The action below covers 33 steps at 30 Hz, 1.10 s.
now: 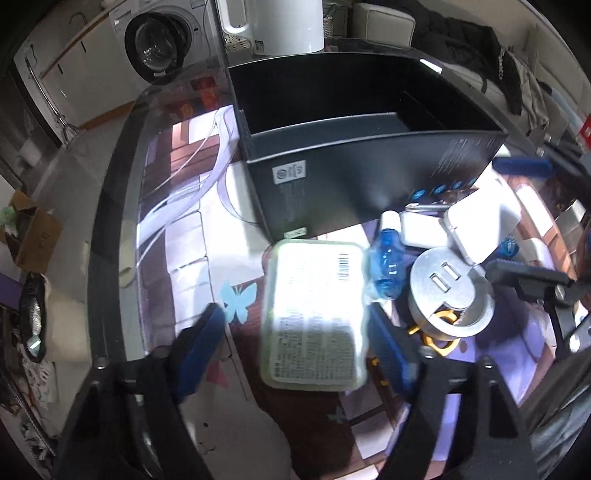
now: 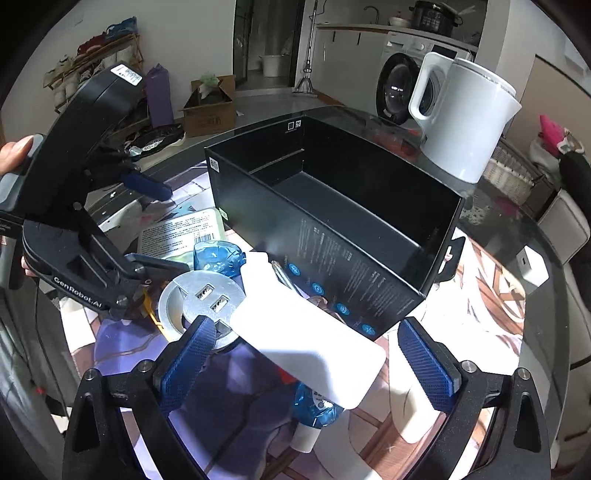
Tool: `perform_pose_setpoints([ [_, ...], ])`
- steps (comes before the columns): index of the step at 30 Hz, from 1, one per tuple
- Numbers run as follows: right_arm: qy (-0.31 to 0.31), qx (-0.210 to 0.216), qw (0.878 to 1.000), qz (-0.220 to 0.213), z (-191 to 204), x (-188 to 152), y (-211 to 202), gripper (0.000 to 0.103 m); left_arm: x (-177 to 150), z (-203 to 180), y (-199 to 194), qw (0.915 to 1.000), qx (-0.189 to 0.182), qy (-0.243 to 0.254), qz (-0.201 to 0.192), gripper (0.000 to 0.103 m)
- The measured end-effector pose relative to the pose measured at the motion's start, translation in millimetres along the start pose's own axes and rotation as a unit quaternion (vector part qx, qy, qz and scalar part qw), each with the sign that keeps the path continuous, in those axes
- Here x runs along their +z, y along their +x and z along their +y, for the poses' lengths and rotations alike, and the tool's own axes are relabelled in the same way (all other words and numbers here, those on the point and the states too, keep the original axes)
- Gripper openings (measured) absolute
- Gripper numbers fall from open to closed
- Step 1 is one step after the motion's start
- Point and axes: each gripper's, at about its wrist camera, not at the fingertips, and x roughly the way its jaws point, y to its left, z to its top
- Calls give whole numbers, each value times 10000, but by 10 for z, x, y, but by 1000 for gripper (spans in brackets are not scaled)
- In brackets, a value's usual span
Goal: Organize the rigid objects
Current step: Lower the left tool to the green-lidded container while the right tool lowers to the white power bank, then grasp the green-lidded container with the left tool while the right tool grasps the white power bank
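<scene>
An open black box stands on the table. In front of it lie a pale green flat tin with a label, a small blue bottle, a round silver USB hub and a white power bank. My left gripper is open around the green tin. My right gripper is open around the white power bank. A second blue bottle lies under the power bank.
A white kettle stands behind the box. A small white charger lies at the right on the glass table. The left gripper's body sits left of the hub. The floor holds a cardboard box.
</scene>
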Motion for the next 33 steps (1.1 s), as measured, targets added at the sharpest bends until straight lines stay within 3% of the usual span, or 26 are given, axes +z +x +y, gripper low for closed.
perform_pose_setpoints([
  [2,130,258,9996,18,-35,-4,-60,78,4,27,-15,10000,-85,-46,12,59],
  [7,-209,453,9985,231,114,-58,-101,72,33,51,-32,9999,-62,-90,26,55],
  [11,-507,164,9985,-81,177,-23,-200,74,29,52,-28,10000,-35,-45,14,56],
  [12,-598,62,9980,-186,173,-3,-214,79,24,35,-29,10000,-28,-36,8,56],
  [14,-708,199,9971,-211,141,26,-170,85,25,54,-29,10000,-40,-52,7,56],
  [16,-863,439,9952,-160,143,25,-105,85,21,17,-24,10000,-37,-55,8,56],
  [19,-1113,462,9924,-243,137,51,-35,85,21,17,-16,10000,-66,-66,9,56],
  [25,-742,693,9948,-9,-12,21,83,84,24,11,-4,10000,-35,-48,9,58],
  [27,-575,721,9957,111,-27,20,51,63,15,-9,-9,10000,-4,-17,26,58],
  [29,-588,578,9964,203,13,11,3,55,-1,-37,-21,10000,36,39,23,58],
  [31,-541,514,9968,276,25,-11,-47,49,-19,-34,-19,9999,123,49,7,66],
  [32,-435,533,9971,333,16,-11,-56,41,-25,-25,-13,9998,192,32,10,76],
  [33,-283,565,9973,376,-3,-10,-73,34,-31,-5,-2,9997,257,3,10,80],
])
